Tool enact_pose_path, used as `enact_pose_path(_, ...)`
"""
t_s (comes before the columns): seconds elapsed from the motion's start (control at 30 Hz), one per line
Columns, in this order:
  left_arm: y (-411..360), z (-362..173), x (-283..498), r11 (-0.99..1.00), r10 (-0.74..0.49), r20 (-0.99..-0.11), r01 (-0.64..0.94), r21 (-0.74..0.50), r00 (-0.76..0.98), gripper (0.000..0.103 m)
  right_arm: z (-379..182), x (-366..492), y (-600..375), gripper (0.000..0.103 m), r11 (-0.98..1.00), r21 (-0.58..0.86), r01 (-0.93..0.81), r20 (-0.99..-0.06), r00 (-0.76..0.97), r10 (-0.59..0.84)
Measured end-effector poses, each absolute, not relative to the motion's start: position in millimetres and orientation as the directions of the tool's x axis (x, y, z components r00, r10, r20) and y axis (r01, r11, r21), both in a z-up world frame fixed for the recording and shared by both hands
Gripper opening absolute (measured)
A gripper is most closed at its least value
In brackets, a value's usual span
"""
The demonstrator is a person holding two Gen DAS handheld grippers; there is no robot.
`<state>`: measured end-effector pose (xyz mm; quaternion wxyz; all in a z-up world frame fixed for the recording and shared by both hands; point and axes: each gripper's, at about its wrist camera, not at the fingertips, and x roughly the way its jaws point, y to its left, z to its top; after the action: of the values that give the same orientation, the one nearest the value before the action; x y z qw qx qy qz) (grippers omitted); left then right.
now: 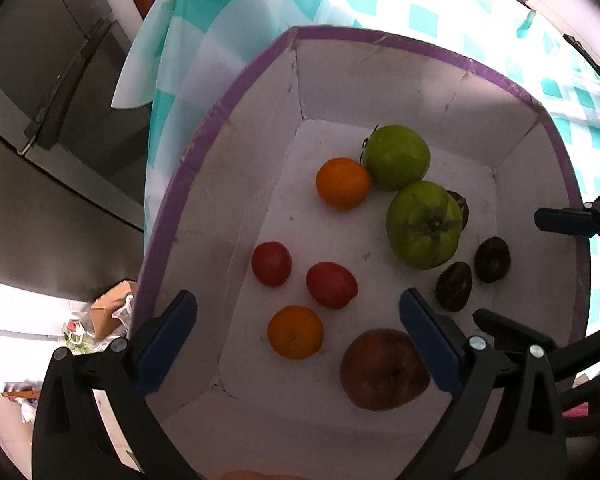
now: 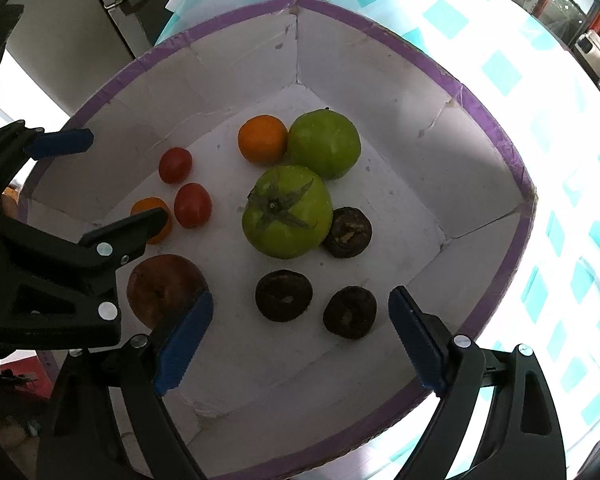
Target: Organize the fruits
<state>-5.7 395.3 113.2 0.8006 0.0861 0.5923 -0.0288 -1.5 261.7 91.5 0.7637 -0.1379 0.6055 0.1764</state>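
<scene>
Teal-checked cloth lies under a white, purple-rimmed cardboard box [image 2: 380, 64] holding loose fruit. At lower centre, two dark wrinkled fruits [image 2: 284, 295] look soft; pinch their sides gently. Left gripper [image 1: 298, 344] and right gripper [image 2: 300, 344] both hover spread, empty.

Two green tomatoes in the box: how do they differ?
The near green tomato shows its dried star-shaped calyx to the camera; the far green tomato shows smooth skin. The near one touches a dark brown fruit; the far one touches an orange. Both are green, similar in size, and touch each other.
</scene>
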Motion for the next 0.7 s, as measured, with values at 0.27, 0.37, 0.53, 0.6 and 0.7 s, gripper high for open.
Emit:
enact_pose_path(0.27,396,108,-3,0.986,0.072,-0.955,0.123,0.111,0.287,0.101,87,-3,267,0.087,0.887,-0.026,-0.461,-0.974,0.211,0.082)
enact_pose_path(0.37,397,107,-2,0.987,0.086,-0.956,0.108,0.120,0.281,0.101,84,-6,270,0.087,0.875,-0.018,-0.484,-0.975,0.204,0.092)
enact_pose_path(0.53,397,102,1,0.986,0.110,-0.957,0.092,0.138,0.267,0.101,80,-11,275,0.087,0.847,-0.015,-0.531,-0.973,0.204,0.111)
enact_pose_path(0.6,397,107,0,0.981,0.149,-0.939,0.070,0.179,0.310,0.101,81,-13,277,0.087,0.829,-0.021,-0.560,-0.968,0.217,0.122)
enact_pose_path(0.7,391,114,-1,0.960,0.263,-0.912,0.010,0.281,0.316,0.100,94,-15,275,0.087,0.812,-0.013,-0.584,-0.954,0.252,0.166)
